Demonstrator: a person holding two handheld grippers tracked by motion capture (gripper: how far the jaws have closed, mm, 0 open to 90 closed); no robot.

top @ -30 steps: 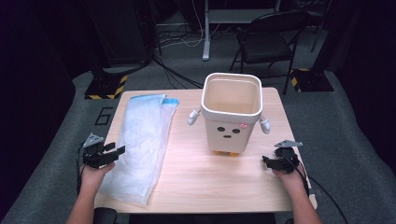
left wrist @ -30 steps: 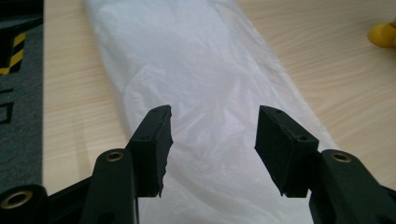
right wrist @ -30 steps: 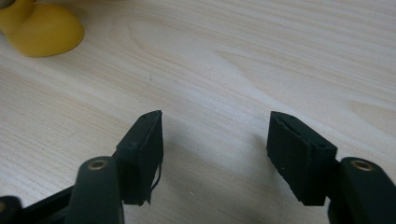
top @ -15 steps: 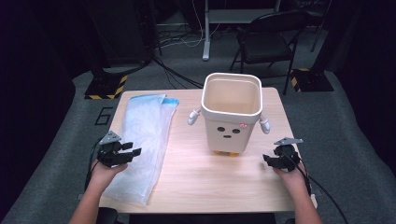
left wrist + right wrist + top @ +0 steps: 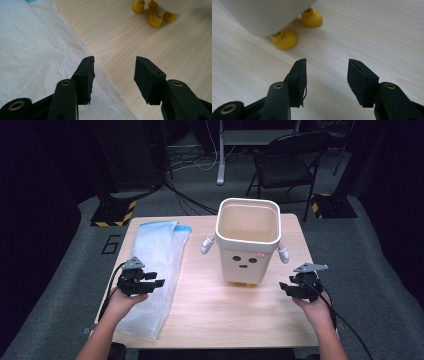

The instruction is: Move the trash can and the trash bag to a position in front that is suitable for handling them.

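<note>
A white bin (image 5: 247, 240) with a cartoon face, small arms and yellow feet (image 5: 155, 20) stands open-topped on the wooden table (image 5: 225, 315). A folded translucent white plastic bag (image 5: 152, 270) with a blue end lies along the table's left side. My left gripper (image 5: 152, 282) hovers open over the bag's right edge (image 5: 75, 47), nothing between its jaws. My right gripper (image 5: 286, 286) is open just right of the bin's base, above bare wood, with the yellow feet (image 5: 285, 40) close ahead.
A black folding chair (image 5: 285, 167) and a desk leg with cables stand on the grey floor behind the table. Yellow-and-black striped bases (image 5: 112, 215) sit at both far corners. Bare wood lies between the bag and the bin.
My left gripper has moved right and inward, from the table's left edge to above the bag's right edge. The right gripper has barely moved.
</note>
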